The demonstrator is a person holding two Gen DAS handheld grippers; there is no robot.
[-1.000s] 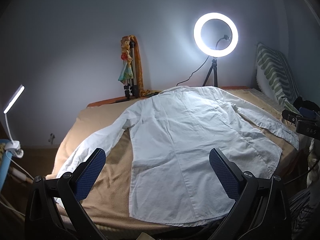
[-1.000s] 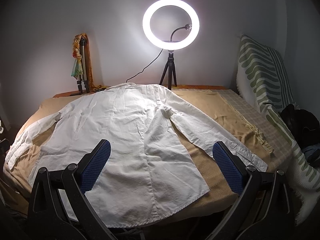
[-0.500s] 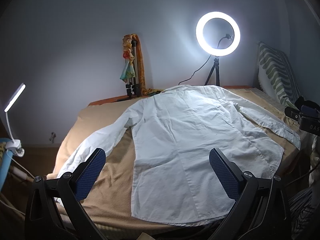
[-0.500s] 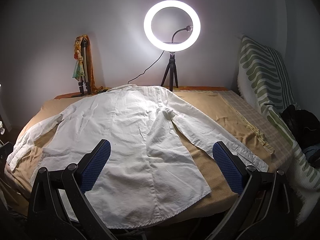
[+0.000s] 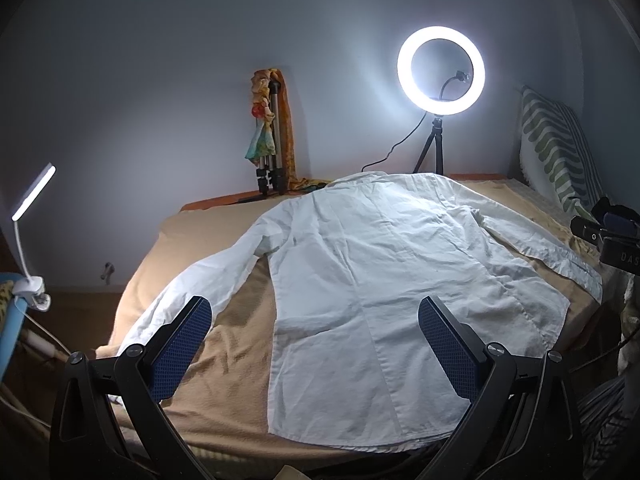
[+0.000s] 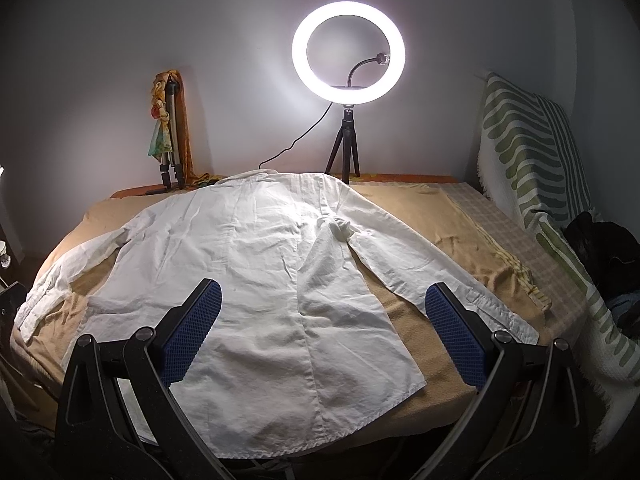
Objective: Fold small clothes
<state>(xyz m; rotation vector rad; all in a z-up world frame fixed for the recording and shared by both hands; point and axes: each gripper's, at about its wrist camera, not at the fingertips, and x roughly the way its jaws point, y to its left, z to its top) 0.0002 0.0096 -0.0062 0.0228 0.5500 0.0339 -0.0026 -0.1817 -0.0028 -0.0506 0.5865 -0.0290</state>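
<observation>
A tan blanket (image 5: 208, 236) is covering the bed-like surface, with an orange strip showing along its far edge against the pale wall. Going left to right in the left wrist view: a clip-on lamp (image 5: 34, 192) is glowing at the far left, a folded tripod draped in colourful cloth (image 5: 269, 136) is leaning on the wall, a ring light (image 5: 441, 70) is shining from its small tripod, and a green-striped cover (image 5: 556, 152) is hanging at the right — beside it, in the right wrist view, a dark bundle (image 6: 604, 252) is sitting.

The white shirt (image 6: 256, 264) is lying back-up and flat across the blanket, collar toward the wall, hem at the near edge, both sleeves spreading outward.

The left gripper (image 5: 316, 352) is hovering over the near hem with its jaws spread wide, gripping nothing. The right gripper (image 6: 320, 332) is likewise gaping and empty above the hem's right half.

Compared with a second ago, both cameras are sitting slightly further right — the ring light is drifting right in each view; the shirt is lying unchanged.
</observation>
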